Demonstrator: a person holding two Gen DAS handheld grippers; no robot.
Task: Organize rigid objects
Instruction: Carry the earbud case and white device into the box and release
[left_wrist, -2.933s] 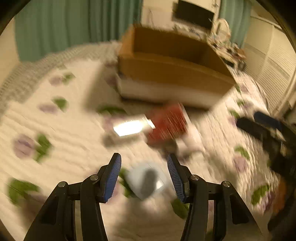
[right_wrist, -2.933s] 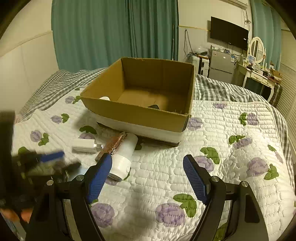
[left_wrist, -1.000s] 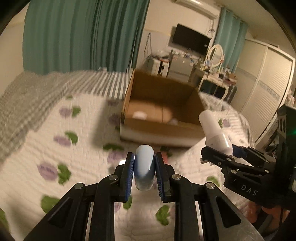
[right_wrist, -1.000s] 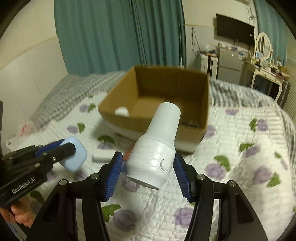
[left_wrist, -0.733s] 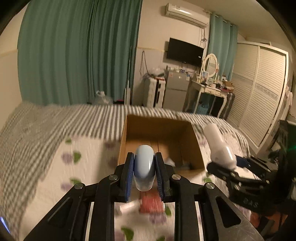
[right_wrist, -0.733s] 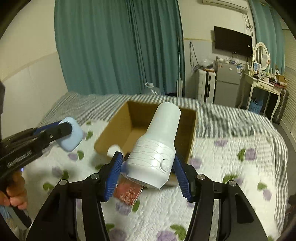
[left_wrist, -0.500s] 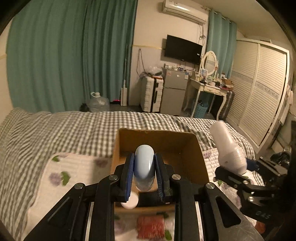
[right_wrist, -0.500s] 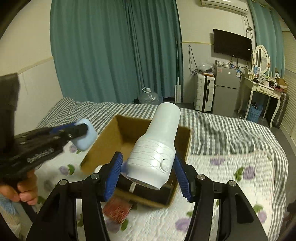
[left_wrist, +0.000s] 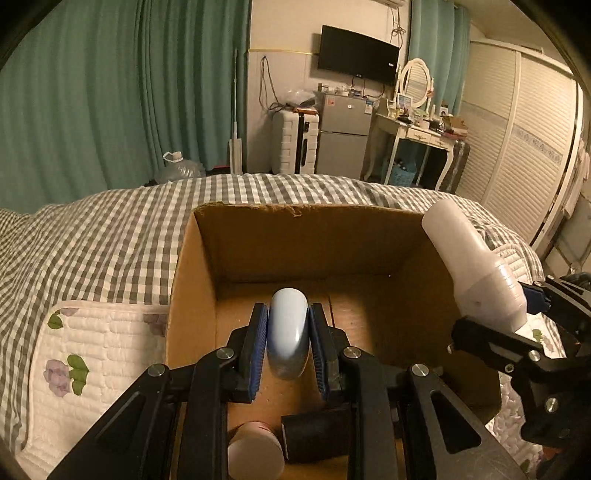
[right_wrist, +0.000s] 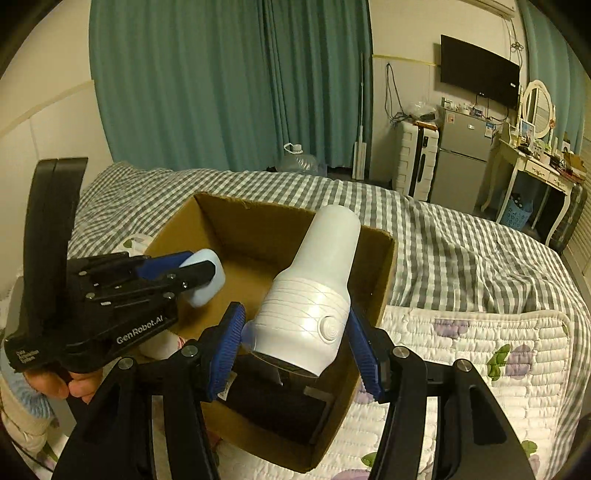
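My left gripper (left_wrist: 288, 343) is shut on a flat pale-blue rounded case (left_wrist: 288, 332) and holds it over the open cardboard box (left_wrist: 295, 232). It also shows in the right wrist view (right_wrist: 192, 271), with the blue case (right_wrist: 205, 278) above the box's left side. My right gripper (right_wrist: 295, 345) is shut on a white bottle-shaped device (right_wrist: 310, 299), held above the box (right_wrist: 373, 280). In the left wrist view the white device (left_wrist: 472, 266) hangs over the box's right wall.
A white cup (left_wrist: 255, 456) and a black object (left_wrist: 317, 435) lie on the box floor. The box stands on a bed with a floral quilt (left_wrist: 92, 350) and checked blanket (left_wrist: 110, 236). A fridge (left_wrist: 341, 136) and dressing table (left_wrist: 417, 129) stand behind.
Both grippers closed on their objects, lifted them off the quilt and carried them forward. They now hang over the open box.
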